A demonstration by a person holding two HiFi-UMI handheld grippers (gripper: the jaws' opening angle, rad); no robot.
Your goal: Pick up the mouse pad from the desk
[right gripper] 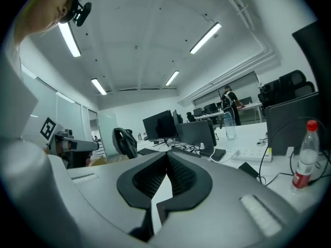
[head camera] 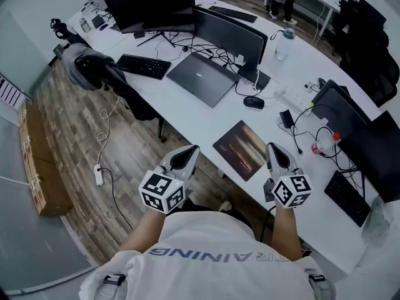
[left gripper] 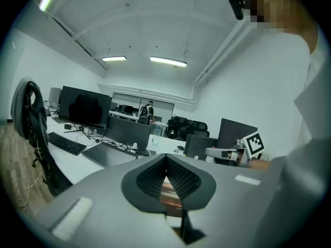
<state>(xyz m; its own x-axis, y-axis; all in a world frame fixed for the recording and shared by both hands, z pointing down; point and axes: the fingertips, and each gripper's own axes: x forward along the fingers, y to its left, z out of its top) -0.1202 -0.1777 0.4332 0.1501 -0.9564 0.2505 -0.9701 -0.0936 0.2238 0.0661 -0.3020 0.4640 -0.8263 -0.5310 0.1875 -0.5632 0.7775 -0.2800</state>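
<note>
The mouse pad (head camera: 242, 147), a brownish rectangle, lies flat on the white desk (head camera: 187, 117) near its front edge. My left gripper (head camera: 192, 149) hovers just left of the pad, off the desk edge, with its jaws shut and empty. My right gripper (head camera: 272, 147) hangs over the desk just right of the pad, also shut and empty. In the left gripper view the jaws (left gripper: 166, 158) meet at the tips, and a strip of the mouse pad (left gripper: 169, 194) shows below them. The right gripper (right gripper: 167, 155) in its own view shows closed jaws holding nothing.
A closed laptop (head camera: 201, 77), a mouse (head camera: 254, 102), a keyboard (head camera: 144, 66), monitors (head camera: 228, 33) and cables lie behind the pad. A red-capped bottle (head camera: 325, 144) lies at the right. An office chair (head camera: 94, 67) and a floor power strip (head camera: 99, 175) are at the left.
</note>
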